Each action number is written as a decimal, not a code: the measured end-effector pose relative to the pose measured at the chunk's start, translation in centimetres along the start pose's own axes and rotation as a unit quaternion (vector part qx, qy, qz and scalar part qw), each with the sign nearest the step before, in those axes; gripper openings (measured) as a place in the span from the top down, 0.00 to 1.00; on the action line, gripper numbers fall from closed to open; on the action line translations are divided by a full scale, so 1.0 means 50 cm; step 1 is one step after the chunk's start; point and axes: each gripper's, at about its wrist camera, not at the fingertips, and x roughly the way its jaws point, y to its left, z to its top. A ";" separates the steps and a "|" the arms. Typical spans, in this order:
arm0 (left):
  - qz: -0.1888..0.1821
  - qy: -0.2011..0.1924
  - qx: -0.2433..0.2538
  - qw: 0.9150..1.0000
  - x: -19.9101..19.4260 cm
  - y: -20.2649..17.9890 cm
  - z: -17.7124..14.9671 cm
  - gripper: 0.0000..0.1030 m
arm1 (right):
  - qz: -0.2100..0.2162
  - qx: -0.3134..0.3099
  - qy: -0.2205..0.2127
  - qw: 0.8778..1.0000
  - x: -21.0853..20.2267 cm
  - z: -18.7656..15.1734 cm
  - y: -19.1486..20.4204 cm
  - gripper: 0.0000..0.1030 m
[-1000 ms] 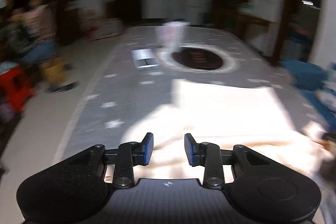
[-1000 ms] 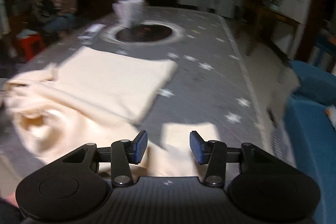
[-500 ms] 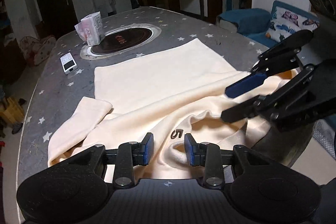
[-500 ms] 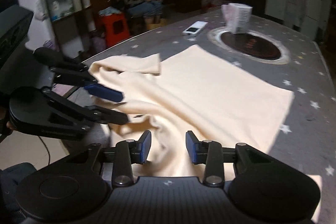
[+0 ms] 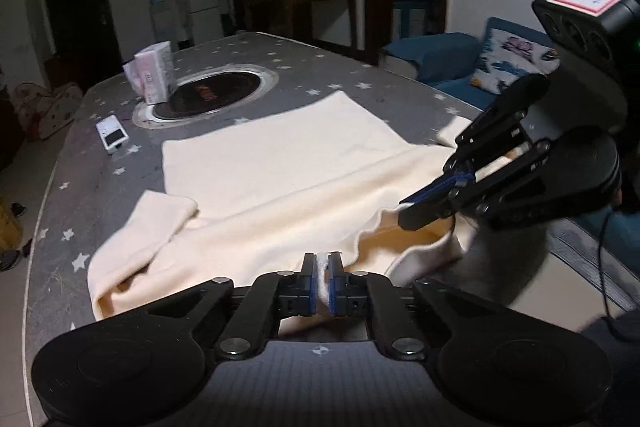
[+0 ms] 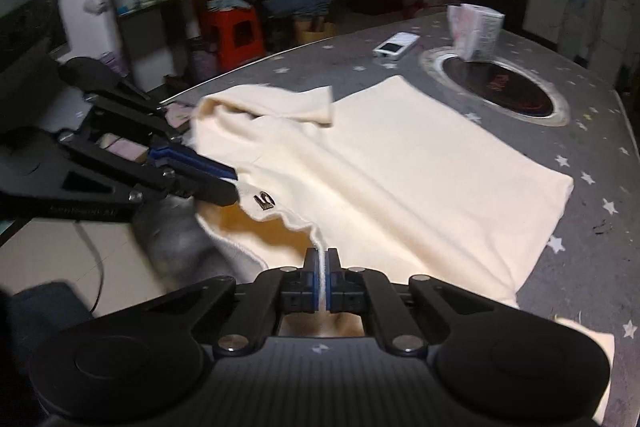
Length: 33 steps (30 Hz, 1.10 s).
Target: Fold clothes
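the cream garment [image 5: 288, 167] lies spread on the star-patterned worktop [image 5: 80, 155], its body running away from both tools toward 12 o'clock, where the round dark inset [image 5: 208, 95] sits. its near edge is the open neckline, bunched at the worktop's near rim, and that edge runs across the view from 9 to 3 o'clock. the left tool [image 5: 322, 281] has just closed and is clamped on a fold of that edge at 6 o'clock in its own view. the right tool [image 6: 321, 281] has likewise just closed on the same edge, cloth pinched between its blue pads. in the left view the right tool [image 5: 424, 199] grips at about 3 o'clock; in the right view the left tool [image 6: 224, 183] grips at about 9 o'clock, just beside the small "5" mark [image 6: 265, 201]. both point down and forward over the rim. so each hand holds one side of the neckline, and my guess is the fold goes away from the person, along the long axis.
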 end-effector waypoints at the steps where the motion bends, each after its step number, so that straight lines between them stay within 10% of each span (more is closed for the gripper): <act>1: -0.008 0.006 0.002 1.000 -0.002 0.000 -0.006 0.94 | 0.007 -0.005 0.005 1.000 -0.005 -0.004 0.006 0.98; 9: -0.051 0.048 0.036 0.997 -0.006 -0.008 -0.038 0.90 | 0.051 -0.025 0.043 0.997 0.006 -0.035 0.035 0.93; 15: -0.061 -0.002 -0.010 0.998 -0.035 0.038 0.000 0.90 | 0.070 0.008 0.017 0.997 -0.015 -0.016 0.005 0.91; 21: -0.035 -0.008 -0.067 0.997 0.032 0.068 0.028 0.90 | 0.046 0.019 0.009 0.999 0.019 -0.015 -0.005 0.91; 33: -0.031 0.040 -0.023 0.998 0.094 0.037 -0.007 0.86 | -0.017 0.078 -0.018 0.997 -0.009 -0.039 -0.073 0.85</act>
